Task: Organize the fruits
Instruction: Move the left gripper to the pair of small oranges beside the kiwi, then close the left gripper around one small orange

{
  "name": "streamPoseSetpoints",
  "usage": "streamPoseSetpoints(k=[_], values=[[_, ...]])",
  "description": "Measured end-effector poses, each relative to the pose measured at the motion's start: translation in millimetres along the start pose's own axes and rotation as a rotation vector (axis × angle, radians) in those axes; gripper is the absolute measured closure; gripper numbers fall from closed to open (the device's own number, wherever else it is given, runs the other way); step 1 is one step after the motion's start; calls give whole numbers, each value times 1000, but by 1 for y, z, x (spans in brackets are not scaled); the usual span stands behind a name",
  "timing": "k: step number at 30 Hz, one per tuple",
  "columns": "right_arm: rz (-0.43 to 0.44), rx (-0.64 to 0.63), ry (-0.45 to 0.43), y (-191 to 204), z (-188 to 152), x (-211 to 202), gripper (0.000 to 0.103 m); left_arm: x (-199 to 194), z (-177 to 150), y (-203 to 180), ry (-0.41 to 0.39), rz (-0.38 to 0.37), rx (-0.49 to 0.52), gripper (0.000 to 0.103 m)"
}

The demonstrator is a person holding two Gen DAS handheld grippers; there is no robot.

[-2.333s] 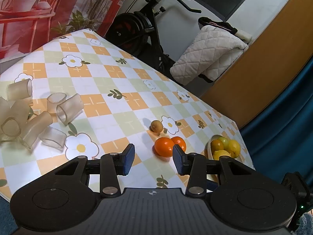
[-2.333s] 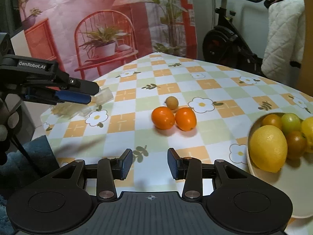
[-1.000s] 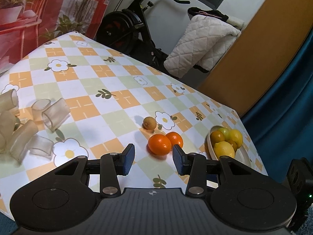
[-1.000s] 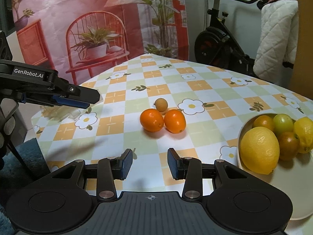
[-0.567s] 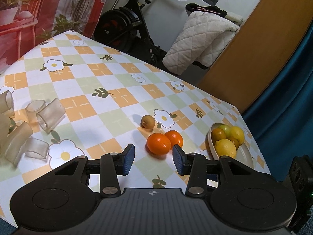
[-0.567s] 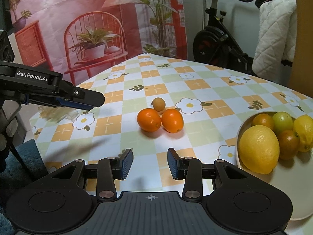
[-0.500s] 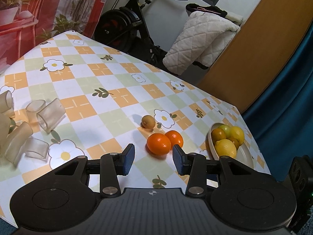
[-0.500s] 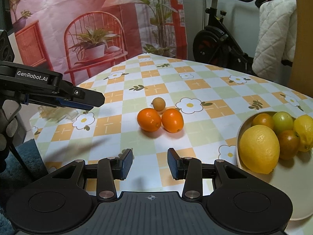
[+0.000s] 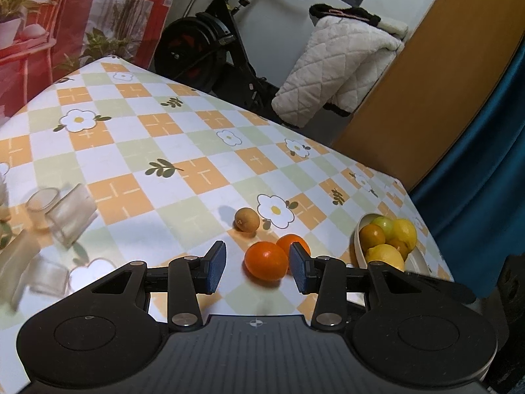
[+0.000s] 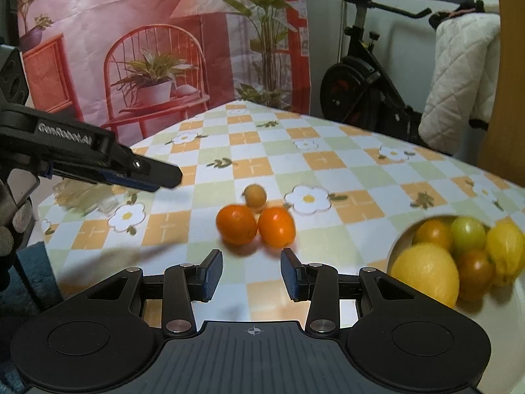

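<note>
Two oranges lie side by side on the checkered tablecloth, the nearer orange [image 9: 266, 260] [image 10: 236, 225] touching the second orange [image 9: 293, 243] [image 10: 276, 226]. A small brown fruit [image 9: 246, 219] [image 10: 255, 196] sits just behind them. To the right a cream bowl [image 9: 357, 249] [image 10: 393, 246] holds a big lemon [image 10: 425, 272] and several other citrus fruits. My left gripper [image 9: 257, 271] [image 10: 164, 177] hovers open above the cloth, left of the oranges, with nothing held. My right gripper [image 10: 251, 274] is open and empty, just short of the oranges.
Several translucent plastic cups [image 9: 70, 215] lie tipped at the table's left end. Behind the table stand an exercise bike [image 9: 203, 55] and a white quilted cover [image 9: 334, 75]. The table's far edge drops off. A gloved hand [image 10: 10, 226] holds the left gripper.
The left gripper has slid across toward the oranges, which now show larger and framed by its pads. The right gripper has hardly moved. Both openings are unchanged.
</note>
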State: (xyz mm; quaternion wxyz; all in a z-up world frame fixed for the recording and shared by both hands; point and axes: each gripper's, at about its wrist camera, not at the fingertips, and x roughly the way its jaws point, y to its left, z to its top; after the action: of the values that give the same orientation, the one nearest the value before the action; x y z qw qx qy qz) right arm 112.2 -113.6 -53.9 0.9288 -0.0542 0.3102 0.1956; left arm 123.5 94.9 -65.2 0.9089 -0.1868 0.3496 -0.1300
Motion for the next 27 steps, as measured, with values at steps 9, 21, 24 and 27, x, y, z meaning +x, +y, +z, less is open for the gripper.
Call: streamPoseSetpoints(k=[9, 21, 24, 27], values=[[36, -68, -3, 12, 14, 25, 66, 27, 11, 1, 48, -10, 8, 58], [55, -96, 27, 17, 20, 56, 67, 58, 14, 1, 100, -35, 7, 58], [51, -87, 36, 14, 19, 61, 67, 63, 13, 1, 113, -40, 7, 58], [52, -74, 51, 11, 16, 66, 67, 67, 11, 2, 126, -41, 6, 58]])
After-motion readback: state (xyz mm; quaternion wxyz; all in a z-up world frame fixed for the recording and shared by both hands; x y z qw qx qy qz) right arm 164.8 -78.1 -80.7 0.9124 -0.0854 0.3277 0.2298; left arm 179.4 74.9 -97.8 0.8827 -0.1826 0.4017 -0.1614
